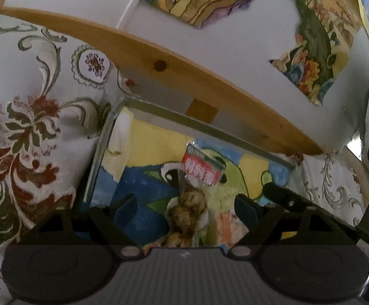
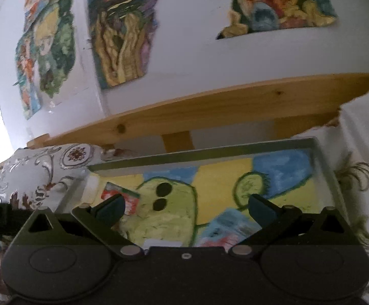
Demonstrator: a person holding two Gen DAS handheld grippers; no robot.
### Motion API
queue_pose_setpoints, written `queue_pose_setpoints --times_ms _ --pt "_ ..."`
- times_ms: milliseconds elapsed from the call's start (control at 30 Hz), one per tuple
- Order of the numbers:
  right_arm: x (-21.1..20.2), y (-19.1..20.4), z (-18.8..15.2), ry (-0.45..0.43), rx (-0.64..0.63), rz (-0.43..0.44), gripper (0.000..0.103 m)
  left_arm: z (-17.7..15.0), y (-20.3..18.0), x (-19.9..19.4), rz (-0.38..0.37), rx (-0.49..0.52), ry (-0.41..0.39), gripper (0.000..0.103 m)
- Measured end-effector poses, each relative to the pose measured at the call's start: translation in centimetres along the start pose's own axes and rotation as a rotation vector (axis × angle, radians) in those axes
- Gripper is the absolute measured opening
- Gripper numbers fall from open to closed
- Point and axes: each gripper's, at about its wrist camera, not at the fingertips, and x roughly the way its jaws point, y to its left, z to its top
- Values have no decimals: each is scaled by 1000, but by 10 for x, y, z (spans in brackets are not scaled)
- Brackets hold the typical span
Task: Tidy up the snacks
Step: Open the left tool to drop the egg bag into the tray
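Your shallow grey metal tray [image 2: 322,152] with painted lining sits on floral cloth; inside it, near its left wall, lies the clear snack packet [image 1: 192,193] with red label. Your left gripper [image 1: 184,203] straddles it, released; your right gripper [image 2: 187,206] stands open, empty

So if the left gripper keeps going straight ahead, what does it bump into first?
Probably the clear snack packet with a red label, lying in the painted tray. It sits right between the left gripper fingers, which are wide apart. How close it is, I can't tell.
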Motion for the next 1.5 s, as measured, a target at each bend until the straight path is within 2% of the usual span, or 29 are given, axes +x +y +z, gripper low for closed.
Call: queue_pose_setpoints --times_ms 133,333,533,633,733,800,967,1133,1300,1500 --pt "7 10 -2 -3 -33 10 102 -3 -4 3 19 -31 -47 89" --pt "10 12 -2 -7 -5 35 102 -4 -6 12 35 -92 -87 92" --pt "20 2 1 -4 155 81 102 -5 -5 15 51 -129 -126 92" --pt "20 3 -2 -17 189 109 102 -4 -5 15 64 -157 -140 92" --pt "21 7 -2 -18 190 102 102 -3 -5 14 82 -169 -142 92" --pt "21 11 -3 -9 174 67 102 -2 -7 12 90 -164 -142 93" --pt "3 18 -3 -51 81 35 102 0 -12 6 106 -139 -156 96" --pt "-17 14 5 -85 76 14 102 2 -16 -1 115 -134 -157 97" --pt "-34 13 11 -65 85 36 102 1 -21 -14 120 -126 -153 97" --pt "-70 24 3 -81 44 75 102 -9 -28 -37 141 -98 -161 98"
